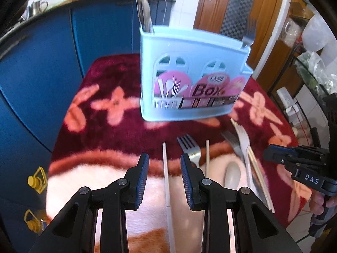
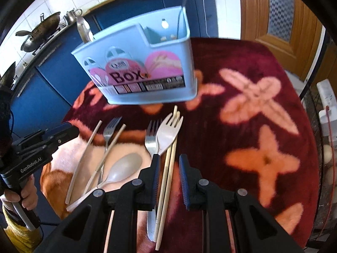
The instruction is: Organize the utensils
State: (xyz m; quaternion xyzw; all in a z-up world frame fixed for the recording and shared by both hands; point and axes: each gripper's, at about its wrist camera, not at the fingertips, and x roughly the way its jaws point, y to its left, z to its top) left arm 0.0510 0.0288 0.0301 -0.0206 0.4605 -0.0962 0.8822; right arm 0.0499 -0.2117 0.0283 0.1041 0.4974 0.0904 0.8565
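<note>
A light blue utensil box (image 1: 193,73) (image 2: 143,69) stands on the red flowered cloth, with a metal utensil (image 1: 144,10) at its left end and a fork (image 1: 249,33) at its right end. In front of it lie loose utensils. My left gripper (image 1: 164,158) is open, and a white chopstick (image 1: 167,179) lies on the cloth in the gap between its fingers. My right gripper (image 2: 169,160) is open over a pair of bamboo chopsticks (image 2: 170,168). Beside them lie a white plastic fork (image 2: 168,132), a metal fork (image 2: 150,139) and a grey spoon (image 2: 124,168).
Another metal fork (image 2: 109,130) and two pale chopsticks (image 2: 84,154) lie left of the spoon. Blue cabinets (image 1: 42,84) stand behind the table, and a wooden door (image 2: 294,31) is at the back right. A person's hand (image 2: 29,191) holds the left gripper's handle.
</note>
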